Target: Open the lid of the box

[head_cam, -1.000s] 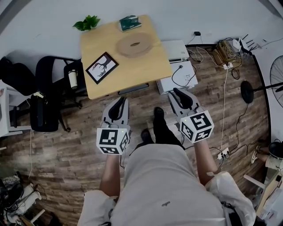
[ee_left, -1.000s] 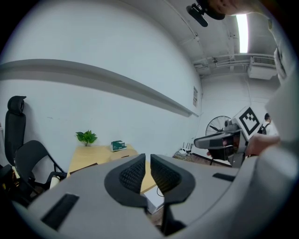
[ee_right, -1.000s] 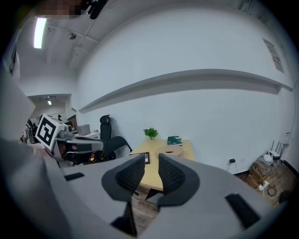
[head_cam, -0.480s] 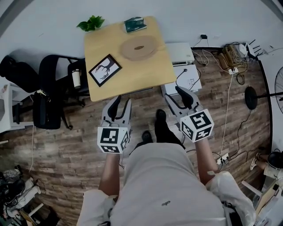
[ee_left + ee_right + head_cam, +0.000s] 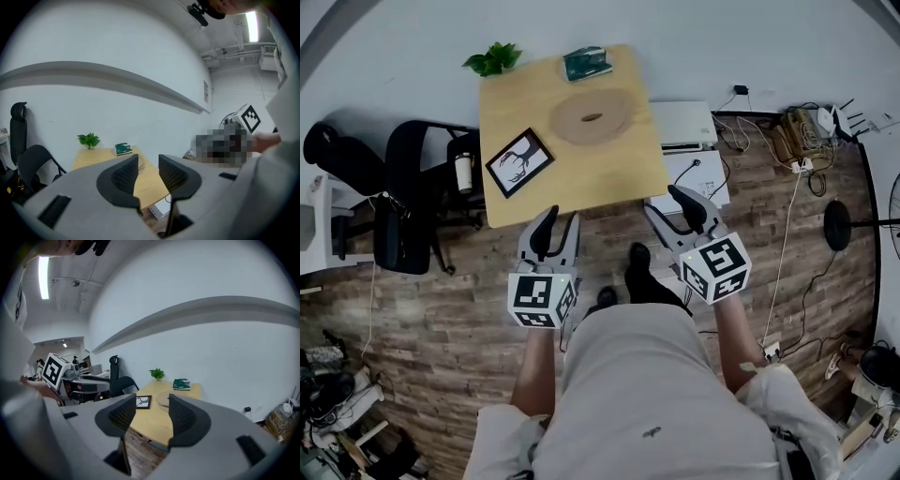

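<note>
At upper centre, the round wooden box (image 5: 592, 116) is judged light, rigid, best taken at its lid rim; left gripper (image 5: 561, 220) and right gripper (image 5: 664, 202), empty, have just been spread.

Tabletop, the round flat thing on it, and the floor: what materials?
Tabletop: light wood or wood-look laminate, matte; even pale tan with no glare.
Round flat thing: probably wood or fibreboard, matte; slightly darker tan, with a dark slot in the middle.
Floor: wood or wood-look planks; mixed brown strips with visible seams.
</note>
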Available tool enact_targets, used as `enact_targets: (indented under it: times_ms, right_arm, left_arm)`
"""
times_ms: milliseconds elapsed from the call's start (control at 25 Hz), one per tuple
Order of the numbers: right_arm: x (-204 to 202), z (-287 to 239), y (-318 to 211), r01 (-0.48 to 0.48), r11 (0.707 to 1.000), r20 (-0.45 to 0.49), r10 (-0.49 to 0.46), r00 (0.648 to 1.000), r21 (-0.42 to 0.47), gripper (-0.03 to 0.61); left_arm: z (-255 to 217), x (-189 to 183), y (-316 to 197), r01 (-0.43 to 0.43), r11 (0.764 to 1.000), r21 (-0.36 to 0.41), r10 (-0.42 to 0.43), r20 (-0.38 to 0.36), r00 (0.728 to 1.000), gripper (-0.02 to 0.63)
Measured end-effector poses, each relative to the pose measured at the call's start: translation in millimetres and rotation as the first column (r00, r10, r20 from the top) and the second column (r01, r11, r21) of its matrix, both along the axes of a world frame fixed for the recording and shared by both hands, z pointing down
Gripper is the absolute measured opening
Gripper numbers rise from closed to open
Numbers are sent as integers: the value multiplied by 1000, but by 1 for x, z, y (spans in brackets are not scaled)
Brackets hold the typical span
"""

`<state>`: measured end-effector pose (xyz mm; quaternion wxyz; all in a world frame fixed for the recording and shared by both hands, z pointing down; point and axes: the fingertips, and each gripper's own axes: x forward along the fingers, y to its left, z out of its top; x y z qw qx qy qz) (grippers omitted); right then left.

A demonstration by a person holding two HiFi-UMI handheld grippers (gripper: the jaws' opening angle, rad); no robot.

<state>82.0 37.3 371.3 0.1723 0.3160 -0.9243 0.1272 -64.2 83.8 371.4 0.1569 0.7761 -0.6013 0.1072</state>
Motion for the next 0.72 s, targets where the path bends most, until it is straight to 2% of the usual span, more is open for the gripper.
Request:
enact_targets:
  times_ms: [320,440,720]
  right_arm:
    - [17,10,-42,68,997,34,-67,997,-25,201]
    - [22,17,-56,91,995,35,-90,995,-28,183]
    - [34,29,-83,142,989,28,-141,990,-44,189]
  left_arm:
    - [1,36,-48,15,1000,-7,-15,15,1000,117]
    - [4,46,-64,22,1000,-13,-22,23,999,115]
    - [13,65,-90,41,999,-35,-40,21,999,116]
